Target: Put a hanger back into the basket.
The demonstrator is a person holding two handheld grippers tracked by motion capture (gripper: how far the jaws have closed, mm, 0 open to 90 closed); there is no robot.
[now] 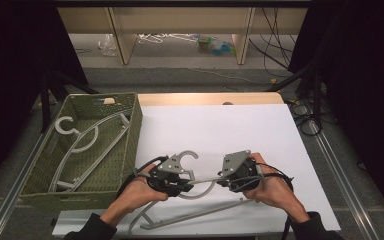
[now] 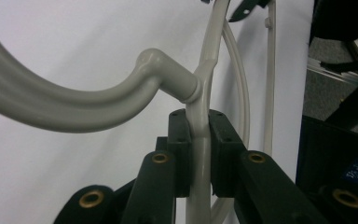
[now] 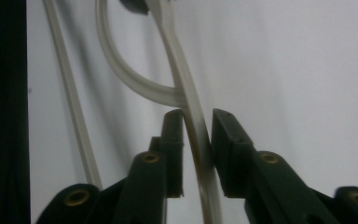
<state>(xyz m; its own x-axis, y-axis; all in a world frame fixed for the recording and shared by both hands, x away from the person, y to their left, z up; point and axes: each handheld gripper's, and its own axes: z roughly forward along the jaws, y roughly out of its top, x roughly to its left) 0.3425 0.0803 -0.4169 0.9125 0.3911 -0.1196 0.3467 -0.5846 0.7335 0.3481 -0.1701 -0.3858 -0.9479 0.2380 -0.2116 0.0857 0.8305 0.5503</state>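
**A:** Where does the pale grey plastic coat hanger (image 1: 190, 187) sit right now?

**B:** On the white sheet covering the table (image 1: 240, 130), right at the near edge, between the two hands. Its hook curls up and away from the person, and its long straight bottom bar runs across the table, slanting slightly up toward the right.

**A:** And the left gripper (image 1: 172, 181)?

**B:** Its black jaws are pressed onto the hanger's shoulder bar just below the neck where the hook joins. The left gripper view shows the bar (image 2: 199, 154) pinched tight between both pads.

**A:** Is the right gripper (image 1: 235, 176) doing the same?

**B:** Not quite. In the right gripper view the shoulder bar (image 3: 196, 140) passes between the jaws, but they stand spread, with a gap on the right side; it may brush the left pad, and I judge the grip slack.

**A:** So what does the next move turn on?

**B:** The olive green woven basket (image 1: 130, 125), already holding another grey hanger (image 1: 87, 145), lies to the left and farther back. The left hand is nearer it and has the firm hold, so I'd expect it to carry the hanger, long axis turned to match the basket's length.
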